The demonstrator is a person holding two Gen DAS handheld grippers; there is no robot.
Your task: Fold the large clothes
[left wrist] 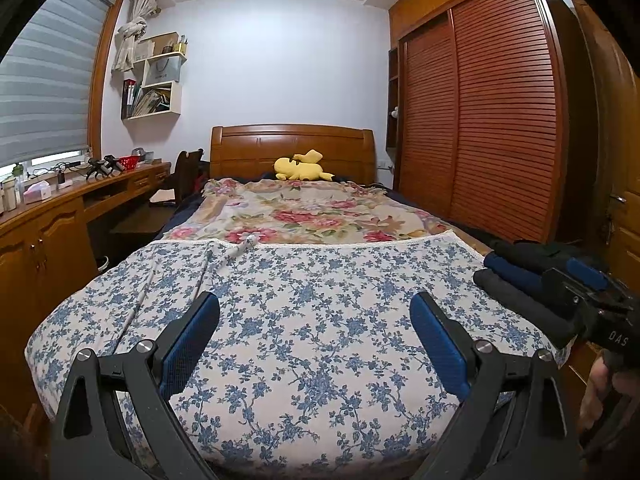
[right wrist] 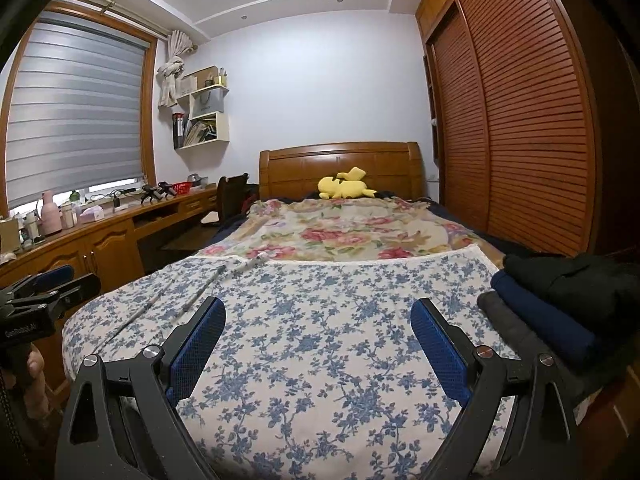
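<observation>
Overhead, both the left gripper (left wrist: 314,336) and right gripper (right wrist: 318,340) hang wide-jawed above the smooth, flat floral cloth (left wrist: 320,300).

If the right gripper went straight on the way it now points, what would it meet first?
Probably the blue-flowered cloth on the bed: the open right gripper points low across it with nothing between. The folded dark clothes lie off to its right. Depth is unclear.
</observation>
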